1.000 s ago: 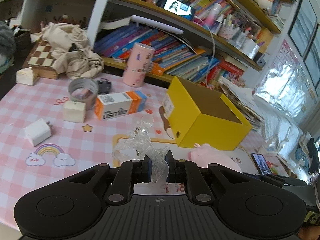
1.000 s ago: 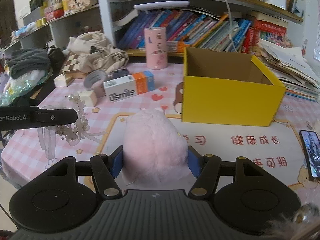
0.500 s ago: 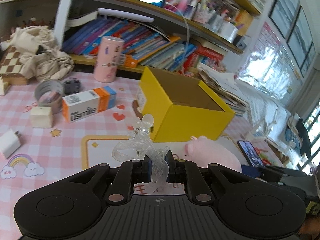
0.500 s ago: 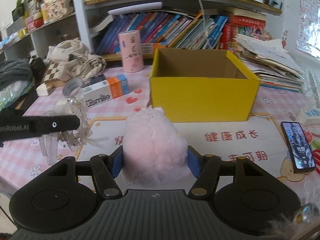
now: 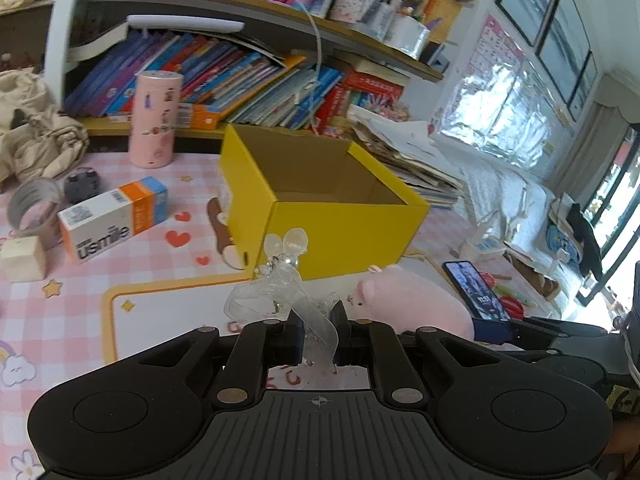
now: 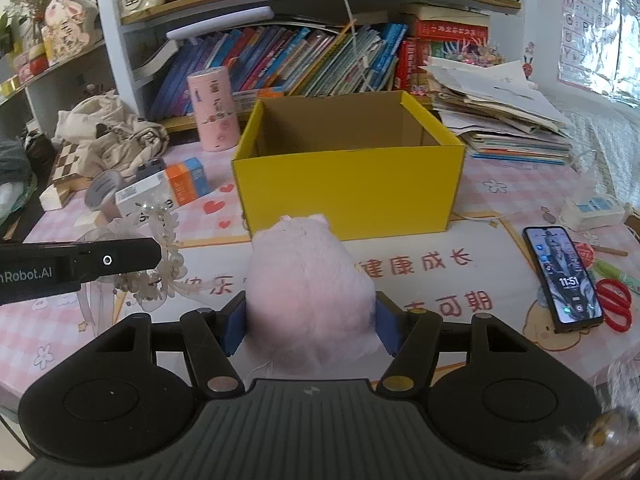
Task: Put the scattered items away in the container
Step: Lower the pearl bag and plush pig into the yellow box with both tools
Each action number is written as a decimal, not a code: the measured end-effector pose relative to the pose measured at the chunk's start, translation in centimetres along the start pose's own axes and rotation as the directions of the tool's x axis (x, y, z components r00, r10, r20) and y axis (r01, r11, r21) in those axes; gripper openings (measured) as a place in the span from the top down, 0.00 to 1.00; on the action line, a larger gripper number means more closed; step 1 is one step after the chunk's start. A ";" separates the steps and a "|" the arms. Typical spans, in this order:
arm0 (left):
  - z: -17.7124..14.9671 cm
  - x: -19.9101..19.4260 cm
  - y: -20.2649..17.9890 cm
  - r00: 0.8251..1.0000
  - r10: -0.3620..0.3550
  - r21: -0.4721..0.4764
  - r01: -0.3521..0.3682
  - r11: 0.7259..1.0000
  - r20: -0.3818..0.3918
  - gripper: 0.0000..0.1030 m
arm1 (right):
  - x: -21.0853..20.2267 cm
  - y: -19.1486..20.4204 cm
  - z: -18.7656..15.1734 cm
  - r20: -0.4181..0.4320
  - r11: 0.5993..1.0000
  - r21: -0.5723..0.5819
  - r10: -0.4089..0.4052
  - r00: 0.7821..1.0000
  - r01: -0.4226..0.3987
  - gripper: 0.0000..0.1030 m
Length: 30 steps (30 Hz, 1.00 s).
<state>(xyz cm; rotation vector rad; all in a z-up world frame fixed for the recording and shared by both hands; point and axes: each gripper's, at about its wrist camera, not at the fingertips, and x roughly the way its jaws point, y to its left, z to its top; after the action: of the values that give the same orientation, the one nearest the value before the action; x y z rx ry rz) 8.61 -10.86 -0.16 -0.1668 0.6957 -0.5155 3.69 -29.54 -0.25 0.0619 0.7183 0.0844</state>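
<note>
My left gripper (image 5: pixel 318 334) is shut on a clear ribbon hair ornament with pearl beads (image 5: pixel 280 280), held above the table in front of the open yellow box (image 5: pixel 340 232). The ornament also shows in the right wrist view (image 6: pixel 160 256). My right gripper (image 6: pixel 310 320) is shut on a pink plush toy (image 6: pixel 308 280), held in front of the yellow box (image 6: pixel 348 192). The plush also shows in the left wrist view (image 5: pixel 412 300), to the right of my left gripper. The box looks empty inside.
On the pink checked table lie a usmile carton (image 5: pixel 112 216), a tape roll (image 5: pixel 30 204), a white block (image 5: pixel 22 256), a pink cylinder (image 5: pixel 156 120), a phone (image 6: pixel 562 276) and red scissors (image 6: pixel 616 304). Bookshelves and a paper stack (image 6: pixel 496 108) stand behind.
Both grippers, with ornament and plush still held, have moved closer to the yellow box; it now sits larger and more central in both views.
</note>
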 end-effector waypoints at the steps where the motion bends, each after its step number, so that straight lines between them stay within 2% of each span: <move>1: 0.0 0.2 -0.3 1.000 -0.005 0.006 0.005 1.000 -0.002 0.89 | 0.0 -0.2 0.0 0.001 1.000 0.000 -0.004 1.000 0.004 0.40; 12: 0.8 3.2 -2.8 0.998 -0.050 0.044 0.051 0.998 -0.024 0.89 | 0.4 -3.3 0.6 0.000 0.999 0.008 -0.034 0.999 0.034 0.40; 19: 2.2 6.0 -5.5 0.996 -0.089 0.092 0.090 0.992 -0.013 0.89 | 0.5 -5.9 2.3 0.037 0.998 -0.017 -0.059 0.998 0.059 0.40; 25: 4.1 7.7 -8.4 0.993 -0.110 0.159 0.104 0.982 0.032 0.89 | 0.7 -8.7 4.7 0.081 0.999 -0.032 -0.041 0.996 0.044 0.40; 30: 5.8 8.0 -10.0 0.992 -0.091 0.173 0.076 0.982 0.082 0.89 | 1.0 -10.6 6.6 0.117 0.999 -0.052 0.007 0.993 -0.001 0.40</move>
<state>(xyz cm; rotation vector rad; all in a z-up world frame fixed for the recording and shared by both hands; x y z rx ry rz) 13.58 -23.70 2.79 -0.0588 0.5554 -0.6416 9.41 -40.13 3.13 0.0179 0.5986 0.1024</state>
